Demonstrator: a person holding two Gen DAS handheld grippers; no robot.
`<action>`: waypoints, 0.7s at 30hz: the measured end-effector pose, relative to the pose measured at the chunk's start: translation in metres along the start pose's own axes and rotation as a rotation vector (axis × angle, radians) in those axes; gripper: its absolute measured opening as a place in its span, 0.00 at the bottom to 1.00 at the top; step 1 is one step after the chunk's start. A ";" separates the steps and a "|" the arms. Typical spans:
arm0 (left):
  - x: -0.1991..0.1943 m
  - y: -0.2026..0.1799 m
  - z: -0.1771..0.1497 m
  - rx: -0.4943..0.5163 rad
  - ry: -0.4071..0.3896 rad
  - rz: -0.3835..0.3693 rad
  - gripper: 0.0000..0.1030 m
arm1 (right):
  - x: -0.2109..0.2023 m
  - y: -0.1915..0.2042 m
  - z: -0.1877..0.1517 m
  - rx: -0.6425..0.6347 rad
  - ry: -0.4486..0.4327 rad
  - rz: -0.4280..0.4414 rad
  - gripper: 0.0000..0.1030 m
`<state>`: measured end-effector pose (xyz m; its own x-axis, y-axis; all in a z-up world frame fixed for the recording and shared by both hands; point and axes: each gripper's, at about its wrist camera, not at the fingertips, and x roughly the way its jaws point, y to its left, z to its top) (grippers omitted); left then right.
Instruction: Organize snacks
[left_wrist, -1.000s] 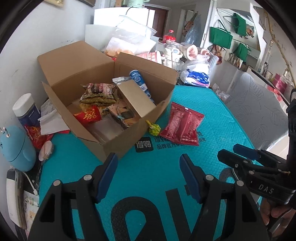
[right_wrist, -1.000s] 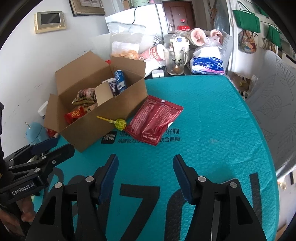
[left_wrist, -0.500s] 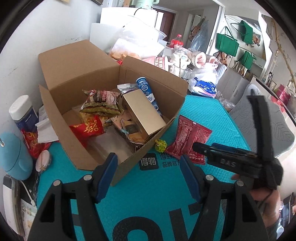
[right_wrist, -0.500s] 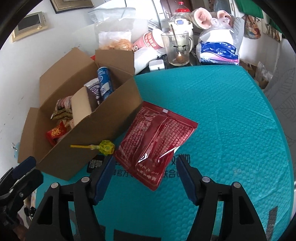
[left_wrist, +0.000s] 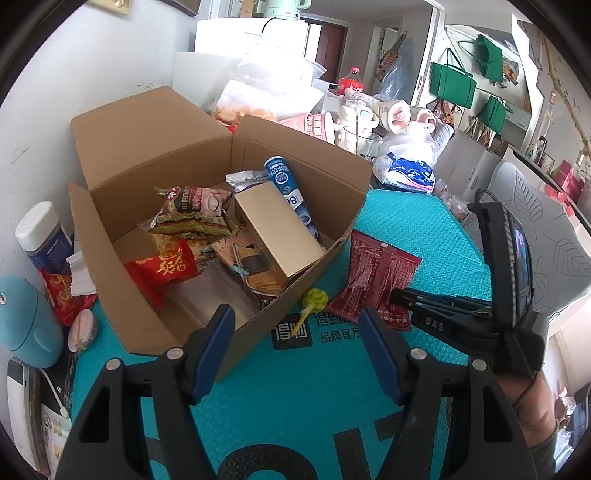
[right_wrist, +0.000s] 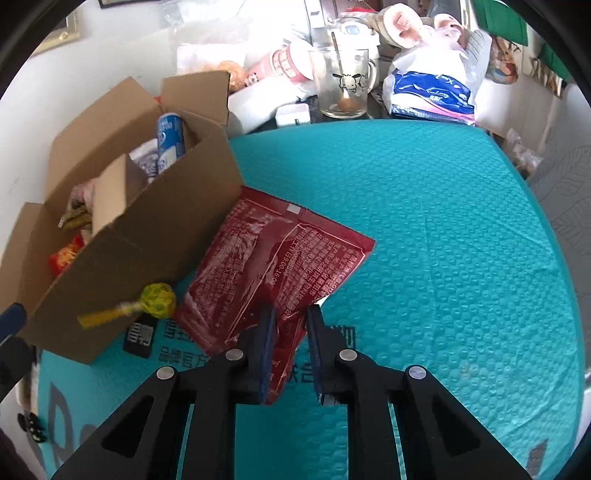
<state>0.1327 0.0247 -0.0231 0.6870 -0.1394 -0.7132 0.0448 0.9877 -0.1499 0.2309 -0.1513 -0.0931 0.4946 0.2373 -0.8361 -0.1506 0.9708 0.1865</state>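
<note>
An open cardboard box holds several snacks: a gold carton, a blue tube, a red packet. A dark red snack pouch lies on the teal mat right of the box. A yellow lollipop lies at the box's front wall. My right gripper has its jaws narrowed around the pouch's near edge. My left gripper is open and empty, in front of the box.
The teal mat covers the table. Behind it stand a glass mug, a pink cup and a blue-and-white bag. Left of the box are a white-capped jar and a light blue container.
My right gripper moved forward to the red pouch and its jaws closed in on the near edge. My left gripper moved closer to the box and stayed open.
</note>
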 end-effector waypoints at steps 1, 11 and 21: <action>0.000 -0.003 0.000 0.004 -0.001 -0.009 0.66 | -0.001 -0.003 0.000 0.002 0.003 0.008 0.14; 0.031 -0.034 -0.009 0.023 0.066 -0.071 0.66 | -0.021 -0.023 -0.019 -0.028 0.000 -0.004 0.13; 0.059 -0.045 -0.008 -0.042 0.013 0.018 0.66 | -0.045 -0.054 -0.033 -0.011 -0.023 -0.029 0.13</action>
<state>0.1658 -0.0282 -0.0639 0.6777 -0.1229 -0.7250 0.0021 0.9862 -0.1653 0.1884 -0.2154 -0.0832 0.5189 0.2097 -0.8287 -0.1449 0.9770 0.1565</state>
